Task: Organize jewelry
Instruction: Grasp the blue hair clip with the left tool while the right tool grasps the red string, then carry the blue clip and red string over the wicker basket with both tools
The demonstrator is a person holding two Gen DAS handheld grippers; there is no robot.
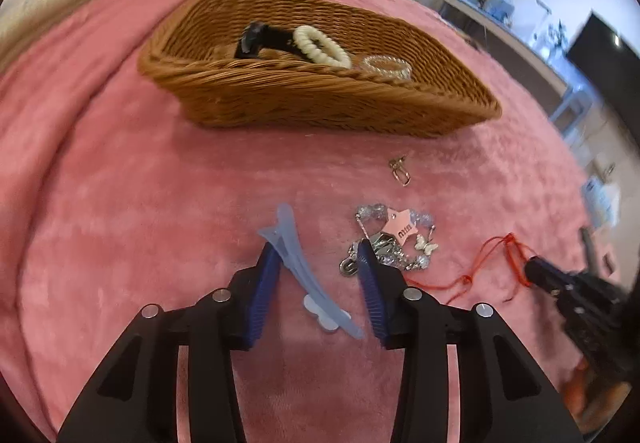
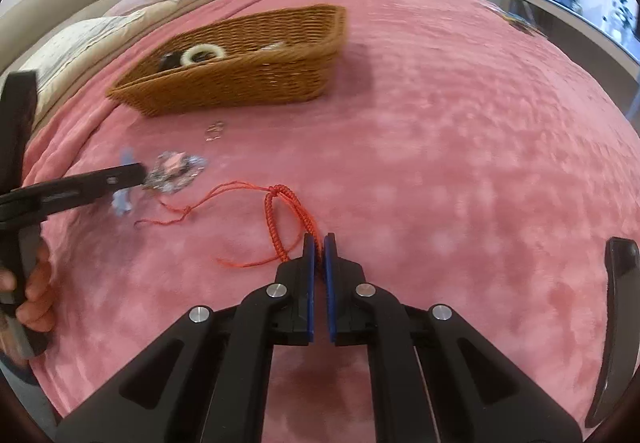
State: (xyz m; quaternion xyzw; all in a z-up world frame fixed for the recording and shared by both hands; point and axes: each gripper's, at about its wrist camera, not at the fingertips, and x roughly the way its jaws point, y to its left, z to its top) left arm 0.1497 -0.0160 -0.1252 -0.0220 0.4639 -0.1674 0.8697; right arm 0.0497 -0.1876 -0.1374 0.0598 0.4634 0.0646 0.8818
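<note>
My left gripper is open, low over the pink blanket, with a pale blue hair clip lying between its fingers. Its right fingertip touches a silver charm chain with a pink star. A gold earring lies beyond. My right gripper is shut on a red braided cord bracelet, whose thin tails trail left on the blanket; the bracelet also shows in the left wrist view. The wicker basket holds a black clip, a white coil hair tie and a clear coil tie.
The pink blanket covers the bed. Pillows lie beyond the basket on the left. A desk and a dark screen stand off the bed's right side.
</note>
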